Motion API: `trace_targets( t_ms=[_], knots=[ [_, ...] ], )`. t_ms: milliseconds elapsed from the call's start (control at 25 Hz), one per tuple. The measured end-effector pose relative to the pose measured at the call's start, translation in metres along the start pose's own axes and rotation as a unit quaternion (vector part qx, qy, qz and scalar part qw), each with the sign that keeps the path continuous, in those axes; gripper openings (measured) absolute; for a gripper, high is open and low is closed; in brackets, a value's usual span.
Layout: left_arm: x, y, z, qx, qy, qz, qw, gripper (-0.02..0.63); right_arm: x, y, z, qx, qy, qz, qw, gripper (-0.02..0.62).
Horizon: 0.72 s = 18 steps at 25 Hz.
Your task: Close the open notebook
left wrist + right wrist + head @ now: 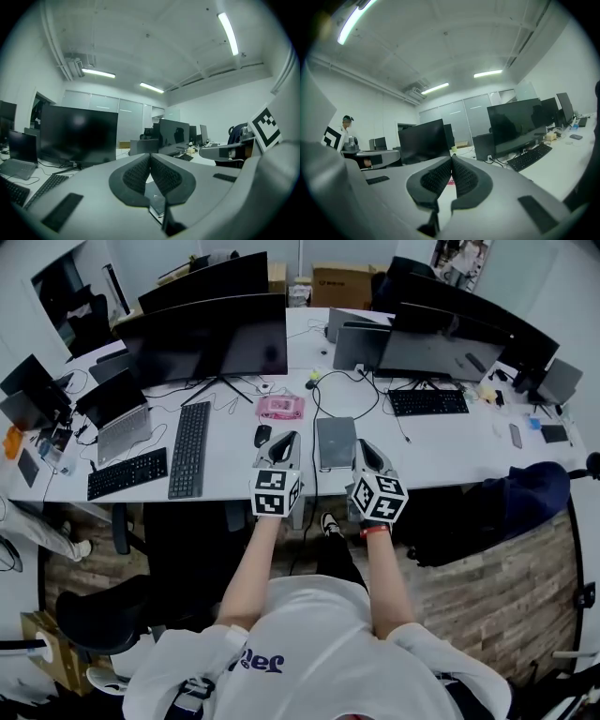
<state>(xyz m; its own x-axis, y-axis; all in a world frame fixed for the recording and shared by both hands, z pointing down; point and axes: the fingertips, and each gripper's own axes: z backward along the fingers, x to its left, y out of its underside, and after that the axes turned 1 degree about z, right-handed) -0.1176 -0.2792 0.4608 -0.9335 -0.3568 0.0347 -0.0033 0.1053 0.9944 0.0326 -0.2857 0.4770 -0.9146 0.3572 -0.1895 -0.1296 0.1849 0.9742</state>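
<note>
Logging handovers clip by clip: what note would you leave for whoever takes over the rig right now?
Left gripper: shut, nothing between its jaws, held by the desk's front edge, left of the notebook.
Right gripper: shut, empty, just right of the notebook.
Notebook: flat on the white desk between the two grippers, grey cover up, looks closed.
Done: the closing appears complete.
Left: probably nothing; check from the head view that the cover lies fully flat.
</note>
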Motion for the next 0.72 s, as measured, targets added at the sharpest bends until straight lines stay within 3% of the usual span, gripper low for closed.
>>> trace_targets(
  t_ms=[520,720],
  knots=[
    [0.008,0.016,-0.015,-0.002,-0.007,0.010,0.9999,0.021,-0.015,0.020,-0.011,0.019,0.017,0.002,1.000,0.014],
    [0.007,0.036,-0.025,0.016,0.004,0.017,0.9997,0.021,-0.020,0.035,-0.021,0.034,0.021,0.002,0.999,0.014]
  ],
)
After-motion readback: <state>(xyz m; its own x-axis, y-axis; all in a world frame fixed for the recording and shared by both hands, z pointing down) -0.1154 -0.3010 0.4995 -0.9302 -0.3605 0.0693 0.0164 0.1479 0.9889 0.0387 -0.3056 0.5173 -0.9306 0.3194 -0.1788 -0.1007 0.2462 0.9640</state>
